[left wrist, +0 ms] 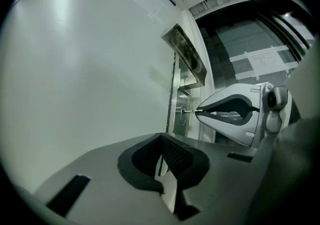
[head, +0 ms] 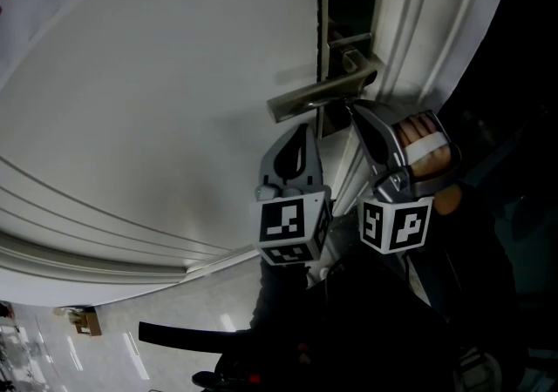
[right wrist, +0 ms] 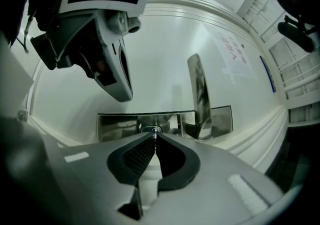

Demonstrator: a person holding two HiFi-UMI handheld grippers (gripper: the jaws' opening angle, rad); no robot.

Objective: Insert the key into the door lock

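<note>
The left hand-held gripper fills the lower foreground of its own view. Its jaws are together with nothing between them, and it hangs idle in front of the white door. In the head view it sits at centre frame, just left of the right hand-held gripper, which is clamped on the key.

The key is at the keyhole, low on the steel lock plate, under the lever handle. Its tip appears to touch the cylinder; how far in it sits I cannot tell.

In the left gripper view the key's long axis lies level across the frame. It runs from the right gripper's jaw tips at centre right, with the tip pointing left at the plate. In the right gripper view it points straight up-frame, away from the camera.

The likely trouble is misalignment. If the blade is rolled or angled off the slot, pushing would jam it against the cylinder face, or twist it in the narrow jaw grip so that it slips or drops. The handle just above also leaves little room, and a lifted wrist could knock it.
</note>
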